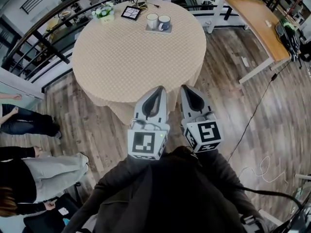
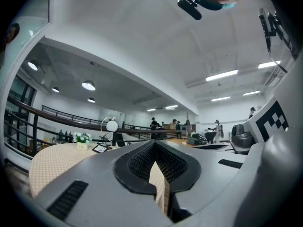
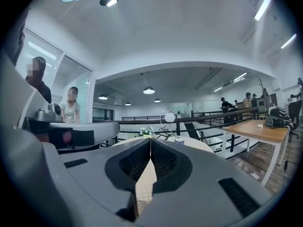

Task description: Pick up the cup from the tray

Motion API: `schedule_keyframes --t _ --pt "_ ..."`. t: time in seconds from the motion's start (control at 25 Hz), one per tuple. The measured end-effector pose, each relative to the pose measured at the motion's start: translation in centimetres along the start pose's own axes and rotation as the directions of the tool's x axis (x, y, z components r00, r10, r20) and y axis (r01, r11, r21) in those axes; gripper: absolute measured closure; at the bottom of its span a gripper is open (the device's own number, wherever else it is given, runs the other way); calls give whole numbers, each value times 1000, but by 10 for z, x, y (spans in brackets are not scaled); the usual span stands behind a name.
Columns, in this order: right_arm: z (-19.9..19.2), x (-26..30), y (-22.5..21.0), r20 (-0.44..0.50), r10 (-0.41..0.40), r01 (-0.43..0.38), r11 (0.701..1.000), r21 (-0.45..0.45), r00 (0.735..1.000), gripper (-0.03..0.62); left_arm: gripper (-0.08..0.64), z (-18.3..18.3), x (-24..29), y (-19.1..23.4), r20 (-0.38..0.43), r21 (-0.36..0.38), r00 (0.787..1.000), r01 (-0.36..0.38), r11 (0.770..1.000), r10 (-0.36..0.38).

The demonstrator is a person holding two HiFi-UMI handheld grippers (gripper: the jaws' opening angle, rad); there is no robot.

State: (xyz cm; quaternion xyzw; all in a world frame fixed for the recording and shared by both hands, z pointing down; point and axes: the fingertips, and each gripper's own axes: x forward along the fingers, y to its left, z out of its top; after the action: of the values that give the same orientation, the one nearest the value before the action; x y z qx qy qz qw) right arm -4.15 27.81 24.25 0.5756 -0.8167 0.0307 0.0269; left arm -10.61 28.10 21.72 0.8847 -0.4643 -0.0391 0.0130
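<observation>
Your left hand-held gripper (image 1: 159, 89) and right hand-held gripper (image 1: 187, 87): matt grey plastic shells, black ribbed pads (image 3: 165, 163). Desk (image 1: 121, 67) ahead of them: beige cloth, fine woven check, matt. White cup (image 1: 152, 21) and grey-blue cup (image 1: 164, 22) beyond: glossy glaze. Floor (image 1: 233, 81) below them: wood planks, slight sheen.

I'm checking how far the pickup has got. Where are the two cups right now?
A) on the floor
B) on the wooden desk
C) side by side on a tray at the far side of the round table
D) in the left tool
C: the white cup and the blue cup stand together on the tray at the far side of the round table, untouched.
</observation>
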Motion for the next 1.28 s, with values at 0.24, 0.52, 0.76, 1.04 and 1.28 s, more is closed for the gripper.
schedule_keyframes --t 0.24,0.52,0.76,1.04,1.28 --pt "0 15 -19 -7 -39 39 999 4 999 584 555 -20 21 1 -62 -7 997 49 999 -49" --pt "8 49 -53 32 -51 52 998 -30 998 584 555 -34 60 11 -92 4 995 39 999 -39" --pt "3 94 -99 17 -36 36 999 -6 999 584 555 -38 121 19 -104 23 994 26 999 -23" --pt "-5 149 -156 -5 14 -14 1000 24 1000 584 555 -50 198 29 -144 25 989 -26 999 30" --pt "2 183 -187 7 91 -91 995 29 996 584 555 -36 242 31 -122 66 988 -85 994 93"
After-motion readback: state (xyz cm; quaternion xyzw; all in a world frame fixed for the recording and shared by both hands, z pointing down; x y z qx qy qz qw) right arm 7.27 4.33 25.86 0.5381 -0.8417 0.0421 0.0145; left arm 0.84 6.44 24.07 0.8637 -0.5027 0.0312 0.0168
